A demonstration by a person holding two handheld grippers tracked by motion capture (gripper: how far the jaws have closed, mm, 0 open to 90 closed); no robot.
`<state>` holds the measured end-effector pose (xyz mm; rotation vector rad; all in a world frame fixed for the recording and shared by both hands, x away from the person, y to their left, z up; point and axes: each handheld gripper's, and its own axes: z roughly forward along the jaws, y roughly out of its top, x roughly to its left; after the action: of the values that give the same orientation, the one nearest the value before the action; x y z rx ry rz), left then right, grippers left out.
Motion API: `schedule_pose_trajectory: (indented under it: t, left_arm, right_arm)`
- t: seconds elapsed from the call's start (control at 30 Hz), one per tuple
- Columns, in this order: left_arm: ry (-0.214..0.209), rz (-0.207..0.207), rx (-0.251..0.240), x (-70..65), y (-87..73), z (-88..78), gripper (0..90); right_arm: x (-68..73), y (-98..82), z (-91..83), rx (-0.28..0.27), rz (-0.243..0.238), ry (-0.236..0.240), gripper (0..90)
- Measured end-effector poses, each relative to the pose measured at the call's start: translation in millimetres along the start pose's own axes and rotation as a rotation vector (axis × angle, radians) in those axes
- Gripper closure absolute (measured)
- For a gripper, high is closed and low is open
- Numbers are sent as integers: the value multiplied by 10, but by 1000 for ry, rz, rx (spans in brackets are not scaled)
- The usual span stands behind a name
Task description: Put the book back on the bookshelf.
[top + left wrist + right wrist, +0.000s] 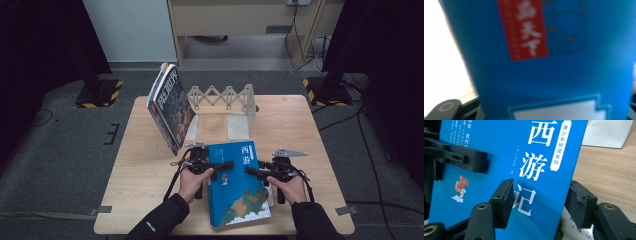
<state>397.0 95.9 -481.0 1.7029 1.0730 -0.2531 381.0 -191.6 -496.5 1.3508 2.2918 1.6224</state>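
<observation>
I have the blue book (237, 182) tilted off the surface (135, 170) before the bookend rack (227, 102), both jaw pairs clamping its side edges. It's stiff, fairly heavy, glossy; I'd grip deeper.

Magazine (170, 107) leans on white expandable rack (225, 97), far side of table (310, 125).

In my left gripper view the blue book (554, 75) is so close that it looks fuzzy, and I cannot read the white letters on its red label (525, 30). The bottom edge cuts off its white box (560, 112). In my right gripper view, the blue book hides most of another book (571, 230) under it, at the bottom of the frame.
</observation>
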Motion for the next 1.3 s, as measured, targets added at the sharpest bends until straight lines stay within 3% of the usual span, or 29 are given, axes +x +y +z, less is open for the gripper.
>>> schedule_pose_trajectory:
  t: [0.3, 0.6, 0.7, 0.9, 1.0, 1.3]
  left_arm:
    - [6, 67, 16, -69, 26, -37, 576]
    - [11, 94, 23, -121, 70, -83, 588]
    - [7, 129, 17, -169, 92, -103, 591]
    - [-5, 187, 17, -213, 105, -118, 584]
    - [-5, 189, 22, -205, 102, -125, 577]
    - [8, 163, 5, -168, 80, -111, 557]
  right_arm:
    - [-64, -16, -49, -32, 38, 32, 412]
    - [-75, -28, -23, -29, 81, 56, 376]
    - [-61, -19, -21, -43, 86, 84, 373]
    - [-43, 15, -75, -46, 73, 88, 400]
    - [-27, 29, -83, -35, 48, 82, 415]
    - [-10, 30, -70, -33, 33, 75, 437]
